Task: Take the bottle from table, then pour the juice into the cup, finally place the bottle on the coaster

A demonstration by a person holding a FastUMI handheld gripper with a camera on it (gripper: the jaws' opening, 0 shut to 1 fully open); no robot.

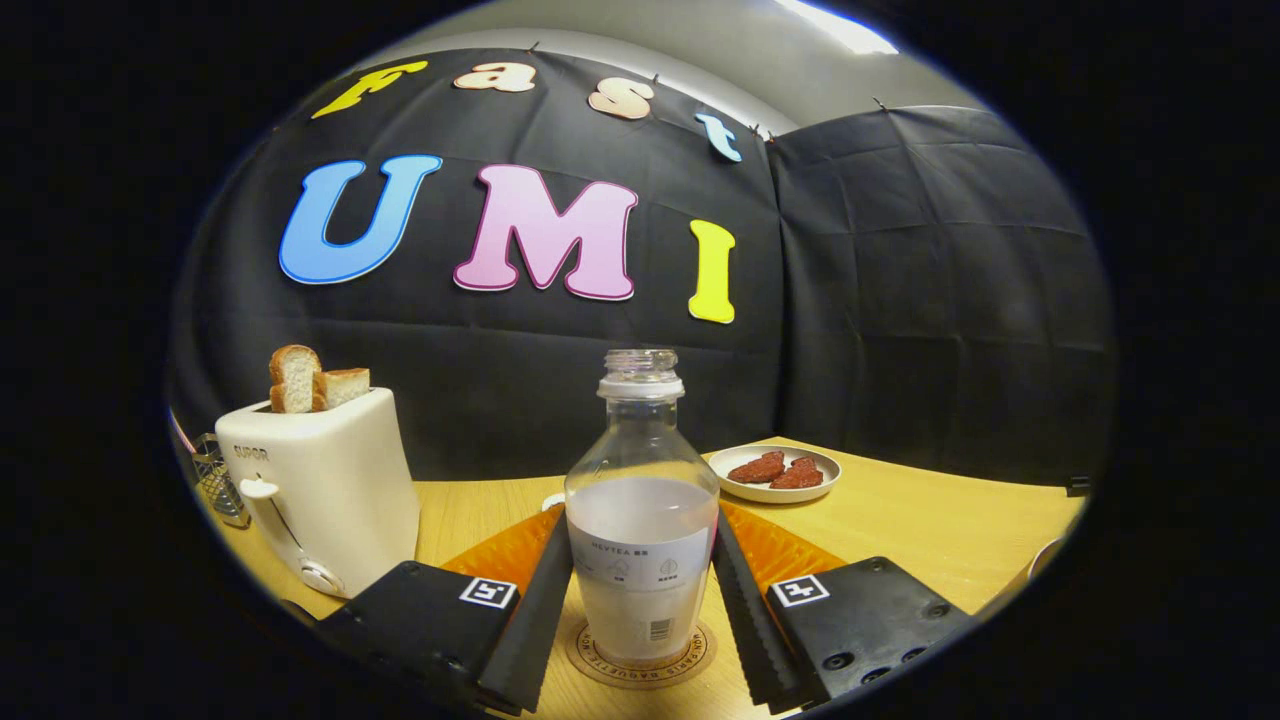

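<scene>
Gripper view: a clear bottle (641,520) with no cap stands upright on a round coaster (640,655) on a wooden table (900,520), about half full of a pale milky drink. Its white label is too small to read. The gripper (640,530) has one finger on each side of the bottle, very close to its walls; whether both press on it cannot be told. An orange mat (775,550) lies under the coaster. Beside the bottle stands a white toaster (325,490) marked "SUPOR", holding two bread slices (315,380). Beyond the bottle, a small plate (775,475) holds dark red pieces.
</scene>
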